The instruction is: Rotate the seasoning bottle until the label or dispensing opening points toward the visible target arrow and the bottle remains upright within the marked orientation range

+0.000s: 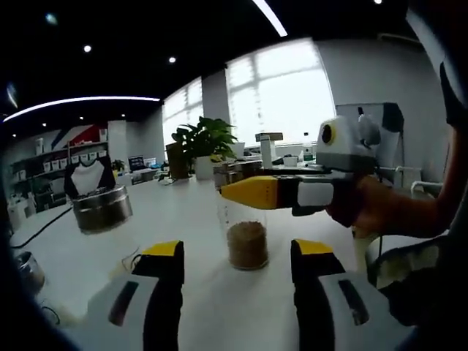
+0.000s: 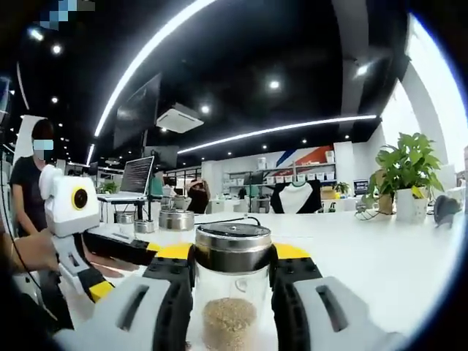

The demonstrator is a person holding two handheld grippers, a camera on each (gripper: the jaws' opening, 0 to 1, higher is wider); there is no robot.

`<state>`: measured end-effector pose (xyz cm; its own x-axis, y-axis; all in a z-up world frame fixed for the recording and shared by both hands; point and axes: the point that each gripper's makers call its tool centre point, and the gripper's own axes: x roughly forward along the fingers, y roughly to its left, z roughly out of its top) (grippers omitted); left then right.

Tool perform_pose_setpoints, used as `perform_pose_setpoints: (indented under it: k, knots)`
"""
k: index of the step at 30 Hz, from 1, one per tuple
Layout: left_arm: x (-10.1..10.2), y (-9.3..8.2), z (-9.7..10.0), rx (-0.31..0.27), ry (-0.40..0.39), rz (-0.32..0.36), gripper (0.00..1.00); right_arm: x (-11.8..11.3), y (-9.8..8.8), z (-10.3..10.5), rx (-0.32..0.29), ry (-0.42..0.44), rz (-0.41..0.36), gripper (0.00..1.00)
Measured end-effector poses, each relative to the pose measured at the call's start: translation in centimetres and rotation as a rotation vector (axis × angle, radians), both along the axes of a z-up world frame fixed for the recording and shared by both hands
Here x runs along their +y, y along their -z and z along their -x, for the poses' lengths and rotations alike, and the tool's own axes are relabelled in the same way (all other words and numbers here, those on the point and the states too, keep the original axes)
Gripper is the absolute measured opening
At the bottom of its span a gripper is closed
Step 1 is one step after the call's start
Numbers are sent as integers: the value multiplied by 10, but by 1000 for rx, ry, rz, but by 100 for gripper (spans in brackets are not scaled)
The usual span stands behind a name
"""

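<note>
Gripping the seasoning bottle just under its metal cap, the right gripper is pressing both jaws against the glass, a hold high enough to be keeping the bottle upright while turning it on the white table; the grains are sitting low inside; no arrow or label is showing, so the facing cannot be judged; the left gripper is waiting just short of the bottle with jaws spread and empty, seemingly ready to steady it; farther back, a steel tin and a potted plant are standing well apart.
</note>
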<state>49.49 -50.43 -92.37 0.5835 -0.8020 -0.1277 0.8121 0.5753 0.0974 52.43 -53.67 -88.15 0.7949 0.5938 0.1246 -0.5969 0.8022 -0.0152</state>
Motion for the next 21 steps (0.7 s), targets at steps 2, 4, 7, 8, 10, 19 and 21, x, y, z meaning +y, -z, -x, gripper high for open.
perform_pose_setpoints:
  k: [2, 4, 7, 8, 10, 19, 21]
  knots:
    - [0, -1, 0, -3, -1, -1, 62, 2, 0, 2, -6, -3, 13, 38]
    - [0, -1, 1, 2, -2, 4, 62, 5, 1, 3, -12, 0, 30, 38]
    - [1, 0, 1, 4, -6, 5, 62, 5, 1, 3, -7, 10, 29, 39]
    - [2, 0, 1, 6, -8, 5, 62, 5, 1, 2, -1, 11, 21, 39]
    - [2, 1, 1, 10, -9, 5, 62, 5, 2, 2, 17, 14, 16, 42]
    - [-1, 3, 1, 15, -3, 1, 62, 4, 16, -7, 96, 27, -9, 51]
    - [-1, 3, 1, 17, -2, 0, 62, 5, 16, -9, 99, 21, -11, 51]
